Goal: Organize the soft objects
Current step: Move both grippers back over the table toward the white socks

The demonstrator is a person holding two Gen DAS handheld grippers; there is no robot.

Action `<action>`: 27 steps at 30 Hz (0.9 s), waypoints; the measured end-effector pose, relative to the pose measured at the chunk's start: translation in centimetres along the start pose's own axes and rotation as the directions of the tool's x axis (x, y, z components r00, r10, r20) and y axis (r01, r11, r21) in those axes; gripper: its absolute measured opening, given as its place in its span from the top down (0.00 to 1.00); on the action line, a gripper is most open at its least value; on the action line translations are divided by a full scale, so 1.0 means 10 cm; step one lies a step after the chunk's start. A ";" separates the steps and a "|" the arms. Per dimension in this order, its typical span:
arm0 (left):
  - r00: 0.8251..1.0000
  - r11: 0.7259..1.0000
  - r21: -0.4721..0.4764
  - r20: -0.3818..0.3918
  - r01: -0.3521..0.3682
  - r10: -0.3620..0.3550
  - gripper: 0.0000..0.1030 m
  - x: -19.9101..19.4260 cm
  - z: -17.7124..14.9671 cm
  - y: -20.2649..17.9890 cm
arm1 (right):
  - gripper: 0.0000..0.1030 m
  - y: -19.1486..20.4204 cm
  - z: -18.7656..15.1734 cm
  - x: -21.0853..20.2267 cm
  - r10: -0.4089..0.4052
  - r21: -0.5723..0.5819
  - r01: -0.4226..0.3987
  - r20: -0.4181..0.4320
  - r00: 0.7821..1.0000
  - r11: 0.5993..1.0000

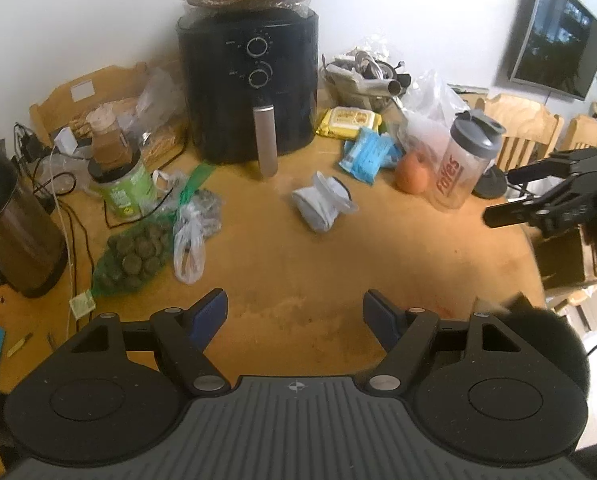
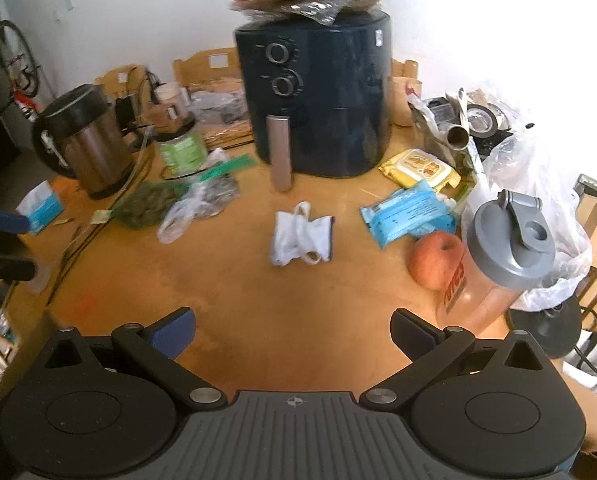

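Nearest you, the left gripper (image 1: 296, 312) and right gripper (image 2: 292, 334) both stand wide and empty above the bare table (image 1: 298, 272). Mid-table lies the soft white bundle (image 2: 301, 235), alone. To its right an apple (image 2: 436, 259) touches a tall shaker (image 2: 498, 264); a wide sweep from the right could topple it. Beyond stands the air fryer (image 2: 318, 100), loosely stacked on top.
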State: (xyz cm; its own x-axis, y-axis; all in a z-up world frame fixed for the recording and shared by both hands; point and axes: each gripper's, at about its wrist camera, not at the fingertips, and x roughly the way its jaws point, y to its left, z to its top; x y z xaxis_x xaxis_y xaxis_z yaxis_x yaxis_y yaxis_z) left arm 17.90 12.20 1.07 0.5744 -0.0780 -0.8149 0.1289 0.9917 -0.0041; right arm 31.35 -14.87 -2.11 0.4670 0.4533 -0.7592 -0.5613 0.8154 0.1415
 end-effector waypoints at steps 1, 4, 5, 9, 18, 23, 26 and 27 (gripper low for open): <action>1.000 1.000 0.002 0.004 0.004 -0.004 0.28 0.03 0.03 0.01 | 0.00 -0.02 0.01 0.06 0.001 0.002 -0.001 0.004 1.000 1.000; 1.000 1.000 0.018 0.021 0.012 -0.013 0.28 0.10 0.10 0.05 | 0.00 -0.08 0.06 0.27 -0.001 0.009 0.001 0.010 1.000 1.000; 1.000 1.000 0.026 0.026 0.016 -0.017 0.28 0.13 0.12 0.06 | 0.00 -0.10 0.07 0.35 0.004 0.011 -0.004 0.014 1.000 1.000; 0.999 0.998 0.065 0.042 0.023 -0.026 0.28 0.28 0.21 0.10 | 0.00 -0.12 0.11 0.67 0.024 0.011 -0.024 0.017 1.000 1.000; 0.999 0.996 0.081 0.029 0.021 -0.024 0.28 0.57 0.29 0.20 | 0.12 -0.09 0.18 1.34 0.085 0.000 -0.085 0.027 0.996 0.996; 1.000 0.997 0.070 0.020 0.011 -0.013 0.28 0.67 0.29 0.27 | 0.28 -0.13 0.20 1.74 0.060 0.020 -0.060 0.017 0.998 0.998; 1.000 0.999 0.052 0.012 0.014 -0.014 0.28 0.71 0.28 0.33 | 0.41 -0.18 0.21 1.94 0.033 0.037 -0.033 0.004 0.999 0.999; 1.000 0.999 0.051 0.008 0.013 -0.014 0.28 0.72 0.28 0.34 | 0.44 -0.19 0.22 2.01 0.019 0.045 -0.019 -0.001 1.000 0.999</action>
State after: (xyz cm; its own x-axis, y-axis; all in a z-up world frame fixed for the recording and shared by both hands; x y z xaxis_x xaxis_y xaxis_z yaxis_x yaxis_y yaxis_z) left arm 24.76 14.73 -3.20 0.5794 -0.0923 -0.8098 0.1773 0.9840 0.0147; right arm 43.31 -6.51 -16.31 0.4553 0.4687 -0.7569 -0.5390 0.8218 0.1847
